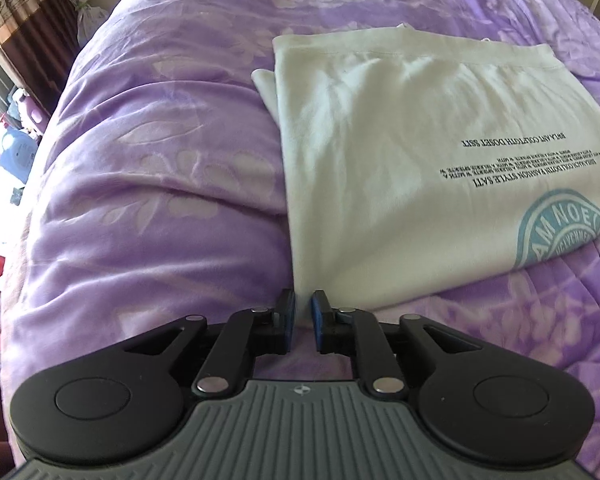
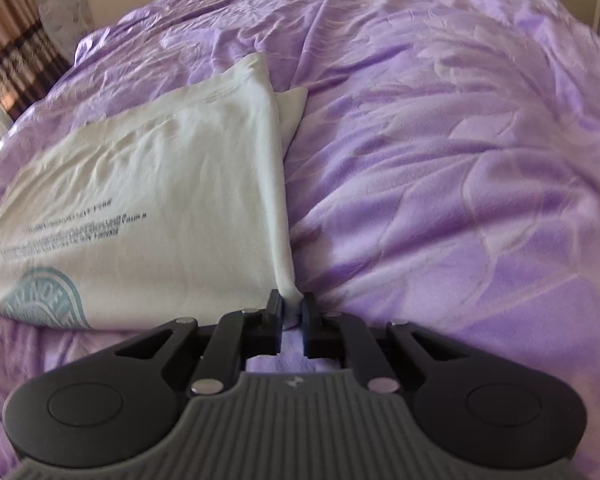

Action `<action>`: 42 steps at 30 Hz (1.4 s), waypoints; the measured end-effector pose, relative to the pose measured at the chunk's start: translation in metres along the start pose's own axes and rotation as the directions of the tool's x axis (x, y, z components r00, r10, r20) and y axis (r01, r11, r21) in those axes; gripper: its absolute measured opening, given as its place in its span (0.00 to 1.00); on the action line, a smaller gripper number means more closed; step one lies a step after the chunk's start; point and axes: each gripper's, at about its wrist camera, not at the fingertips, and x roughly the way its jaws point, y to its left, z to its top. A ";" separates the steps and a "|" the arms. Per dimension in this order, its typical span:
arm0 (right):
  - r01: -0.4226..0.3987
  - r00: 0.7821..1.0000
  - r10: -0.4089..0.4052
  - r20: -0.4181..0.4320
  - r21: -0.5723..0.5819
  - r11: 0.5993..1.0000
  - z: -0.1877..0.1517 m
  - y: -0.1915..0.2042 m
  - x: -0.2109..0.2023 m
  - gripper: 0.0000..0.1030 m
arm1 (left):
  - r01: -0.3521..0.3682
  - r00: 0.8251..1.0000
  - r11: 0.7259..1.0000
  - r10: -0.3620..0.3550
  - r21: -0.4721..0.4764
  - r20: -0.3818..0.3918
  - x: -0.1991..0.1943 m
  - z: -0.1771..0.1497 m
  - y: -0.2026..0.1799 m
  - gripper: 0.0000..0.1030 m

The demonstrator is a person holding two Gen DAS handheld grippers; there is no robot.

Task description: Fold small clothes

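We see one white T-shirt (image 1: 400,152) on one purple bed (image 1: 148,168). Two grippers: left gripper (image 1: 303,312) and right gripper (image 2: 291,312), fingers pinching its six o'clock corners.

A white T-shirt (image 1: 400,152) lies folded into a flat rectangle on a purple bedspread (image 1: 160,160). Black printed text and a teal round emblem face up. A lower layer peeks out at one far corner.

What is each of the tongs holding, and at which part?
Both hold the white T-shirt: the left tongs at its near left corner, the right tongs at its near right corner.
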 end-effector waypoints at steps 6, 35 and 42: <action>0.075 0.997 -0.074 0.031 -0.040 0.996 0.001 -0.009 -0.036 0.00 | -0.064 0.998 0.998 0.063 0.011 0.018 -0.029 0.008 0.002 0.11; -0.389 0.918 0.335 0.214 0.317 0.865 0.122 -0.044 0.121 0.46 | 0.273 0.932 0.962 -0.260 -0.018 0.253 0.089 0.174 -0.134 0.18; -0.454 0.891 0.403 0.209 0.369 0.811 0.127 -0.055 0.154 0.31 | 0.237 0.946 0.972 -0.229 -0.006 0.227 0.129 0.224 -0.157 0.18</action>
